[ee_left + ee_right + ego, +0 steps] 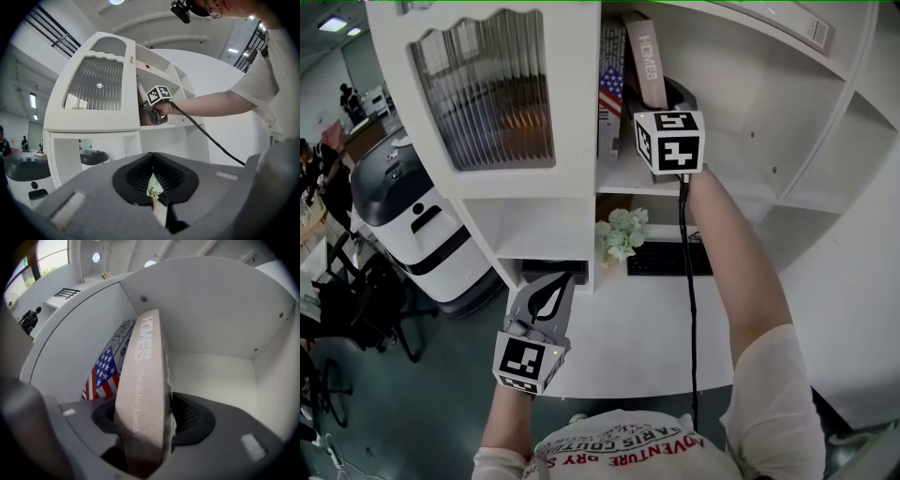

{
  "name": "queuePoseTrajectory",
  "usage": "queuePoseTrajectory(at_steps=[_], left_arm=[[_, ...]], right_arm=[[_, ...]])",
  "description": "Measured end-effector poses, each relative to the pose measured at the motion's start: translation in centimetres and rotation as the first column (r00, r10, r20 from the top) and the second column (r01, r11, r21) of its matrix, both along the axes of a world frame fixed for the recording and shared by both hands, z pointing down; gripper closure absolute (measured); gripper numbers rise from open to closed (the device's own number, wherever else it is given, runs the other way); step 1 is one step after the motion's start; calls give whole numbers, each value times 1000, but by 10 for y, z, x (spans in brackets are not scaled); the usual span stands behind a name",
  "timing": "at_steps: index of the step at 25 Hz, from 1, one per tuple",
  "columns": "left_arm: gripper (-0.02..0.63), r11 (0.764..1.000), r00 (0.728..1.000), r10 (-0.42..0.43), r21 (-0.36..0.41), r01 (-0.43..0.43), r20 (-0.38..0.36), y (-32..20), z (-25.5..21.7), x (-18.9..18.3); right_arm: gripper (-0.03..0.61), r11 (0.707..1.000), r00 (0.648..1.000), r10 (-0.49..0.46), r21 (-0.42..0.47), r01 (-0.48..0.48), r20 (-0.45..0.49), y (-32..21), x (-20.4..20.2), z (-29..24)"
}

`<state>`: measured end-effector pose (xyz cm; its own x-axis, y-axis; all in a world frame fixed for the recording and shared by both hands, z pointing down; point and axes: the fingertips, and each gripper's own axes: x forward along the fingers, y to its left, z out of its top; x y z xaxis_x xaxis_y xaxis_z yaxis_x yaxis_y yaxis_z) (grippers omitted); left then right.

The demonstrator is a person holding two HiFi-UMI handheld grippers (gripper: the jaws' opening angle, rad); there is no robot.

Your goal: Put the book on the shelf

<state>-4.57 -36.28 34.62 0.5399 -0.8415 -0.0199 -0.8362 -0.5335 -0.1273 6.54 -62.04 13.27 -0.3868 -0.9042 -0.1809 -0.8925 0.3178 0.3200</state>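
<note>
A pinkish book with "HOMES" on its spine (647, 61) (145, 380) stands tilted in the upper compartment of the white shelf (741, 183), leaning against a book with an American flag cover (611, 94) (101, 376). My right gripper (664, 103) (150, 427) reaches into that compartment with the HOMES book between its jaws. The right pad (190, 416) shows a little apart from the cover, and the left pad is hidden behind the book. My left gripper (558, 281) (157, 187) hangs low in front of the desk, shut and empty.
A ribbed glass door (487, 89) closes the shelf's left compartment. Below the shelf, a small pale plant (623, 234) and a black keyboard (670, 258) sit on the white desk (656, 328). A white and black machine (412, 225) stands on the floor at left.
</note>
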Motion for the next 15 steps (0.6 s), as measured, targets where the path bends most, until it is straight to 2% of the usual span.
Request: queuePoseTrajectory(at_steps=[8, 15], left_arm=[[607, 1000, 1000, 10, -13, -10, -4, -8, 5, -1], [607, 1000, 1000, 28, -3, -28, -14, -10, -1, 4]], right_arm=[[310, 998, 999, -49, -42, 49, 5, -4, 0, 4], [305, 999, 999, 38, -32, -39, -24, 12, 12, 5]])
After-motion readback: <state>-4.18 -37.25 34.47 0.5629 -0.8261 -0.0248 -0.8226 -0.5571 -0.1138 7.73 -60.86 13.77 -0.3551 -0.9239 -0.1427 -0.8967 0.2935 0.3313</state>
